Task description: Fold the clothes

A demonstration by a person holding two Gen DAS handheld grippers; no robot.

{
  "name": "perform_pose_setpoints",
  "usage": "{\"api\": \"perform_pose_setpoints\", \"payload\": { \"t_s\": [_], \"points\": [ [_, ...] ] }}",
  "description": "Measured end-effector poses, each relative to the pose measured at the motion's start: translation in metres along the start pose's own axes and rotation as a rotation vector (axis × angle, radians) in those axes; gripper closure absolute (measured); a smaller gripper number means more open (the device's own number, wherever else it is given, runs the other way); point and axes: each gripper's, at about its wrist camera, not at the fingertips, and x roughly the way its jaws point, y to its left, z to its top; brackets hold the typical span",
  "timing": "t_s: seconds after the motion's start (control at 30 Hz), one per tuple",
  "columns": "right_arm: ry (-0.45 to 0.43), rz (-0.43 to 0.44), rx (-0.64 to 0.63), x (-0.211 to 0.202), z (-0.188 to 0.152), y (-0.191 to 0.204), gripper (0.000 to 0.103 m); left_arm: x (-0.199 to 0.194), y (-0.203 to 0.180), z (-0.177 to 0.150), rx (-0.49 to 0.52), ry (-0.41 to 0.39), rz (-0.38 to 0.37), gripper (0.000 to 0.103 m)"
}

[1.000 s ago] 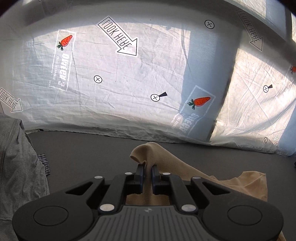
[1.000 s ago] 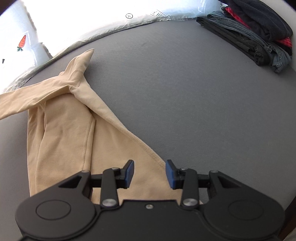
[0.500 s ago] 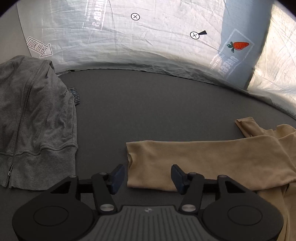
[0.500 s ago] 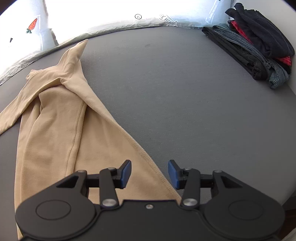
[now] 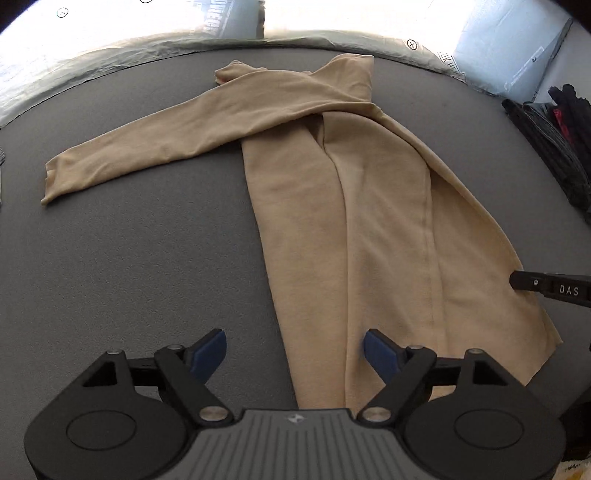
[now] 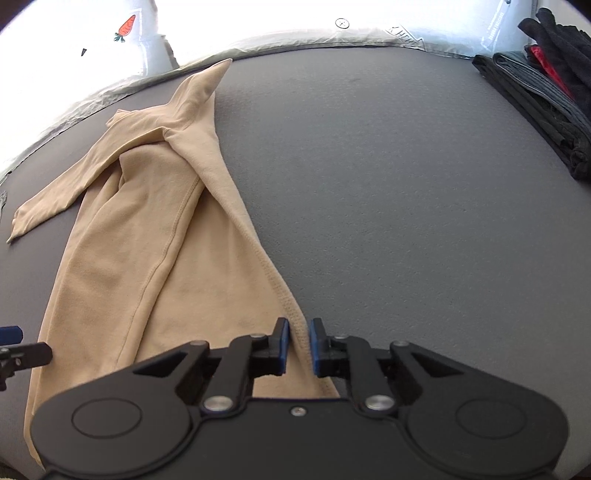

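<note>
Tan top [image 5: 369,206] lies flat on the grey counter [image 5: 147,258], long axis running from the near edge, under my tongs, away to the far edge where the collar end sits by the white sheet [image 5: 110,33]. One sleeve [image 5: 147,147] is thrown out toward the counter's left side; the body is already doubled lengthwise, with a seam down the middle. My right tongs [image 6: 297,345] are at the hem's right corner, closing, the stitched hem edge standing between the pads and all but pinched. My left tongs [image 5: 295,350] are opening and wide, nothing gripped; the top's left long edge passes between the jaws with bare counter under the left pad and cloth under the right. So both tongs sit at the near hem end, right on the right corner, left just over the left corner. My reading: the left one needs to drop onto that left hem corner so both ends lift together and the fold goes away from me along the long axis. Dark folded pile [image 6: 535,96] at the far right corner, well apart.
</note>
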Motion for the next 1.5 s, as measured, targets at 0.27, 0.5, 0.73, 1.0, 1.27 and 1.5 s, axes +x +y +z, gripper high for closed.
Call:
{"api": "perform_pose_setpoints", "payload": {
  "t_s": [0.27,0.5,0.73,1.0,1.27,1.5],
  "points": [
    [-0.062,0.228,-0.106,-0.033,-0.003,0.016,0.098,0.004,-0.004,-0.033,-0.102,0.048,0.074,0.016],
    [-0.044,0.352,-0.247,-0.035,-0.011,0.064,0.098,0.005,-0.011,-0.044,-0.086,0.039,0.100,0.008],
    [0.134,0.456,-0.102,0.001,-0.028,0.076,0.098,0.007,-0.008,-0.050,-0.068,0.047,0.082,0.002],
    [0.108,0.463,0.073,-0.011,-0.027,0.043,0.094,0.008,-0.007,-0.052,-0.040,0.065,0.067,0.000],
    [0.140,0.406,0.033,-0.002,-0.021,0.042,0.091,0.004,0.006,-0.044,-0.062,0.077,0.017,0.000],
    [0.000,0.362,0.022,-0.019,0.023,0.037,0.076,-0.015,0.075,-0.016,-0.297,-0.040,0.065,0.000]
  ]
}}
